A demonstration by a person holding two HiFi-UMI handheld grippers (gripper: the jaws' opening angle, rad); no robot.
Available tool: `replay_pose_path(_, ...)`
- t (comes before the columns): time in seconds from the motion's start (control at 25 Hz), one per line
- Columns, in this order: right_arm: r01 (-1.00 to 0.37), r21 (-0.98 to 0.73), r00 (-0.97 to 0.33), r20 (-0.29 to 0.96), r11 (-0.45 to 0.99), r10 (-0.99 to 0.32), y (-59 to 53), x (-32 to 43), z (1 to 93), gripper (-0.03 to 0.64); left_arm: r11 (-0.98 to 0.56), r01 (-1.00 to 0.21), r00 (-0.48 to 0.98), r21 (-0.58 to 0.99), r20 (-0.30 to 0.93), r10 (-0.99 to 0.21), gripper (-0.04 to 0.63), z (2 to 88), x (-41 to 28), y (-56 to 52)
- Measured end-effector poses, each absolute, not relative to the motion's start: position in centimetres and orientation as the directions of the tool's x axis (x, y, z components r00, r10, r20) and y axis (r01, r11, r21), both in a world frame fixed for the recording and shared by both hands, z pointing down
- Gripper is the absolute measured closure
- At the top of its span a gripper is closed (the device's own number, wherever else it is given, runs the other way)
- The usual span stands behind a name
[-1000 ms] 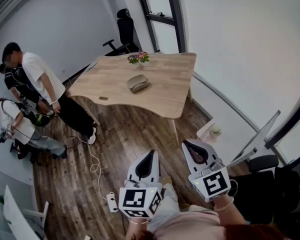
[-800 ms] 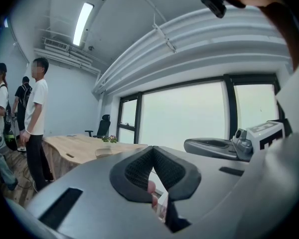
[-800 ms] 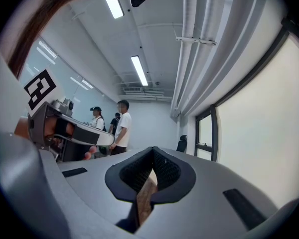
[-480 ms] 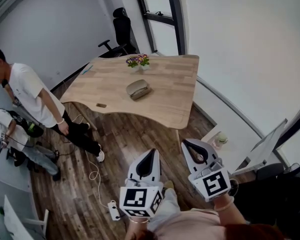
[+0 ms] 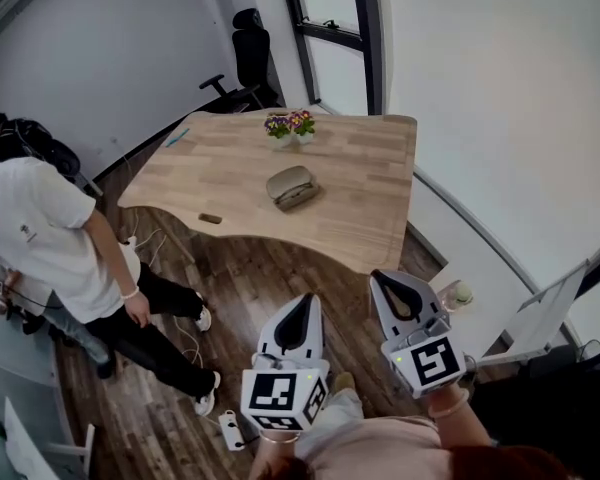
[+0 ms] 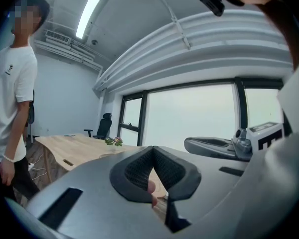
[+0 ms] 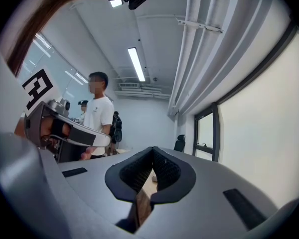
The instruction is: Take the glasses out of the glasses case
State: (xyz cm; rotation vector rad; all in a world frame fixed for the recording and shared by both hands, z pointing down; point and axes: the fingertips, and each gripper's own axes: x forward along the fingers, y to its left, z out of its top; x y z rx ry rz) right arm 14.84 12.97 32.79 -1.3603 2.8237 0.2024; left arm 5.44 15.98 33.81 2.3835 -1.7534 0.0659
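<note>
Glasses case (image 5: pixel 292 186) rounded, on wood table (image 5: pixel 365 223) | left gripper (image 5: pixel 302 310), right gripper (image 5: pixel 394 290) jaws together

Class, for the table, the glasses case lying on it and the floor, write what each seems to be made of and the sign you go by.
Table: light wood or veneer, matte, with visible plank lines.
Glasses case: grey-beige and dull, perhaps fabric or leatherette; too small to tell.
Floor: dark wood-look boards with a slight sheen; wood or laminate.
</note>
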Motion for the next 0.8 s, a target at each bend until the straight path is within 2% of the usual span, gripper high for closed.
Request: replay_pose_path(0.8,-0.753,0.141,-0.651,-0.018,0.642,-0.759,5.1,5.5,33.2,0.615,-0.296,-0.944,0.315,0.149,0.127,-0.941,0.595,34.2,-3.1,8.5)
